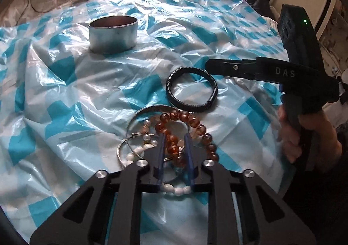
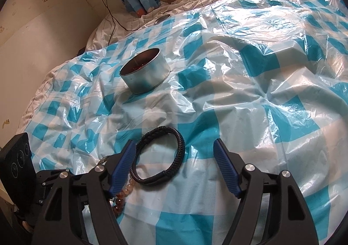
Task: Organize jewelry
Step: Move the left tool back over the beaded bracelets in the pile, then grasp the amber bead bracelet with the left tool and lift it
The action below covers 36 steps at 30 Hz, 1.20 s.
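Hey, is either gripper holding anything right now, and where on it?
The left gripper is shut on the amber bead bracelet, pinching its near strand of beads. The right gripper is open, empty, around the black braided bracelet.

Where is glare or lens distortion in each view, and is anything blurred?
Left wrist view: glare on the plastic sheet; the person's hand is slightly blurred; dark fisheye corners. Right wrist view: strong glare on the sheet at upper right; the metal tin looks tilted by distortion; the black braided bracelet is sharp.

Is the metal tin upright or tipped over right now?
Upright. The metal tin stands on its base on the checked plastic sheet, open mouth facing up, no lid on it. Something reddish shows inside; what it is, cannot tell.
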Motion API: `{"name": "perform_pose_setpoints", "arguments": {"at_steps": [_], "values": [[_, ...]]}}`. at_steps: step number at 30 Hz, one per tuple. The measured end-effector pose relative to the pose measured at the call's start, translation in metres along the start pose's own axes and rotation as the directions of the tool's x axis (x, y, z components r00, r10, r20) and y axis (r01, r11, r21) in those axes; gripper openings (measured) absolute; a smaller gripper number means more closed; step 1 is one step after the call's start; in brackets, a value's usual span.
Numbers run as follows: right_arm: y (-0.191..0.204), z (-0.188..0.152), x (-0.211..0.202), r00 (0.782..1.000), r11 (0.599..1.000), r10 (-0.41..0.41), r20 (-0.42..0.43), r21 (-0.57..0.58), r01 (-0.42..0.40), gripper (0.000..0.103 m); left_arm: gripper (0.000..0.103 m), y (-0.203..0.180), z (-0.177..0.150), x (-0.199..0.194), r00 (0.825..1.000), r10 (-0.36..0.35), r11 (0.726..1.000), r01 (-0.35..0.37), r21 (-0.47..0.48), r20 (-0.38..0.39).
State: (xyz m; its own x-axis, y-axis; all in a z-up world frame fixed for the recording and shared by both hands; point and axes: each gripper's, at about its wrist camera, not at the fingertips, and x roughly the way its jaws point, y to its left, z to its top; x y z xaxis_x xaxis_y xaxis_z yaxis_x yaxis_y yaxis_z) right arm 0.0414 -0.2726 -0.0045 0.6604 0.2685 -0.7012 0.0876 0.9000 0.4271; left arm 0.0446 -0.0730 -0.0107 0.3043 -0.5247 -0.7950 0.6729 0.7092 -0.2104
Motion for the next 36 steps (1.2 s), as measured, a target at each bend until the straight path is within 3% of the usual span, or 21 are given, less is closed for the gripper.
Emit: {"name": "perform_pose_setpoints", "arguments": {"at_steps": [3, 6, 8, 10, 12, 14, 15, 22, 29, 33, 36], "values": [[0.0, 0.0, 0.0, 1.0, 1.0, 0.0, 0.007, -0.005, 0.0, 0.071, 0.016, 0.001, 0.0, -0.001, 1.0, 0.005, 1.0, -0.005, -0.011, 0.011], [0.0, 0.001, -0.001, 1.0, 1.0, 0.002, 0.012, -0.006, -0.002, 0.071, 0.03, 0.002, 0.001, 0.001, 1.0, -0.004, 1.0, 0.004, -0.019, 0.009], [0.0, 0.001, -0.001, 1.0, 1.0, 0.002, 0.009, -0.004, -0.002, 0.071, 0.047, -0.003, 0.001, 0.005, 1.0, -0.029, 1.0, 0.029, -0.007, 0.003], [0.0, 0.001, -0.001, 1.0, 1.0, -0.001, 0.007, -0.005, 0.001, 0.071, 0.048, -0.009, 0.0, 0.007, 1.0, -0.011, 1.0, 0.011, 0.015, 0.005], [0.0, 0.001, -0.001, 1.0, 1.0, -0.002, 0.008, -0.006, 0.002, 0.071, 0.042, -0.007, 0.0, 0.007, 1.0, -0.009, 1.0, 0.009, 0.008, 0.001], [0.0, 0.001, -0.001, 1.0, 1.0, -0.001, 0.01, -0.003, 0.001, 0.071, 0.016, 0.0, 0.001, 0.006, 1.0, -0.007, 1.0, 0.007, -0.012, -0.005], [0.0, 0.001, -0.001, 1.0, 1.0, -0.001, 0.01, -0.001, 0.001, 0.071, 0.011, 0.004, 0.001, 0.004, 0.999, -0.036, 0.999, 0.036, -0.035, -0.003], [-0.001, 0.001, -0.002, 1.0, 1.0, 0.003, 0.016, 0.002, -0.003, 0.071, 0.01, 0.023, 0.008, -0.026, 0.988, -0.08, 0.989, 0.095, -0.111, 0.129], [0.0, 0.002, -0.002, 1.0, 1.0, 0.007, 0.016, -0.003, -0.007, 0.071, 0.01, 0.035, 0.012, -0.04, 0.976, -0.098, 0.98, 0.129, -0.154, 0.196], [0.012, 0.0, 0.0, 1.0, 0.998, -0.009, 0.011, -0.065, 0.01, 0.071, 0.01, 0.043, 0.013, -0.046, 0.971, -0.083, 0.975, 0.126, -0.185, 0.223], [0.022, -0.004, 0.011, 0.997, 0.987, -0.075, -0.006, -0.141, 0.074, 0.071, 0.01, 0.047, 0.012, -0.048, 0.97, -0.075, 0.972, 0.122, -0.2, 0.23]]}}
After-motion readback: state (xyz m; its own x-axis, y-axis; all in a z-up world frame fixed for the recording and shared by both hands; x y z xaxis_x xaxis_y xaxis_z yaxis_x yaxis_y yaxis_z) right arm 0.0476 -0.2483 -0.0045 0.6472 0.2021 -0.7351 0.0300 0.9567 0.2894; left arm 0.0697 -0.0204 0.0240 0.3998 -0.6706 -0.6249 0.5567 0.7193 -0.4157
